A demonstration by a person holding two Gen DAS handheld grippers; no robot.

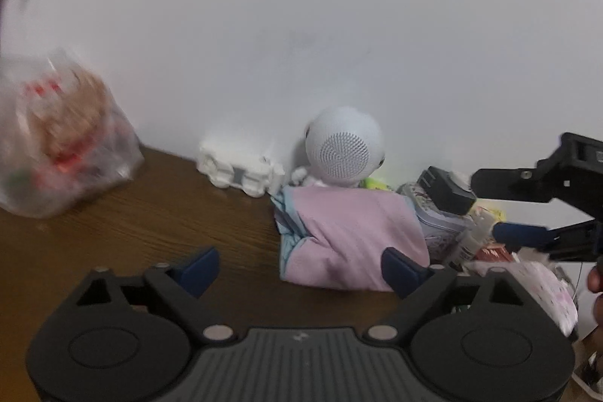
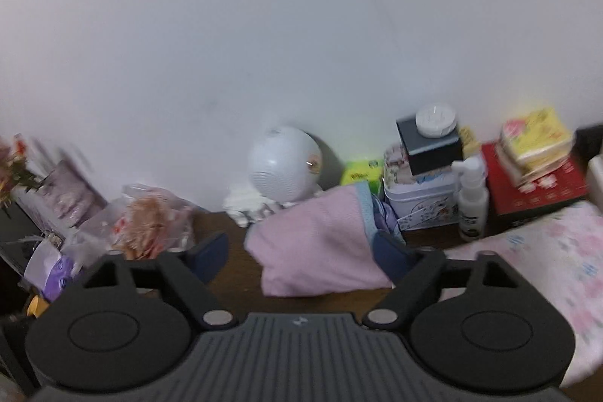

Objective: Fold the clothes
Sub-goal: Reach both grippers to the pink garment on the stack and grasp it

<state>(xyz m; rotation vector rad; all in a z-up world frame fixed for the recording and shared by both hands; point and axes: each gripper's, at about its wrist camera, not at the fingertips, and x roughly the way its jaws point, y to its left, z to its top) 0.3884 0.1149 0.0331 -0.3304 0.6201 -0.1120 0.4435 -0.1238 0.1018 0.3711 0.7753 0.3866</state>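
A folded pink garment [image 1: 350,236] [image 2: 320,243] with light blue trim lies on the brown wooden table [image 1: 150,225], close to the white wall. My left gripper [image 1: 301,266] hovers just in front of it, jaws wide apart and nothing pressed between the blue pads. My right gripper [image 2: 299,255] faces the same garment from the right, also open and empty. In the left wrist view the right gripper [image 1: 490,208] reaches in from the right edge, above the clutter beside the garment. A pink floral cloth [image 2: 535,262] lies to the right.
Behind the garment stand a white round device [image 1: 343,145] and a white toy train [image 1: 241,172]. A clear plastic bag [image 1: 56,138] of food sits at the left. A tin box [image 2: 422,202], a spray bottle [image 2: 471,202] and a red box [image 2: 535,187] crowd the right.
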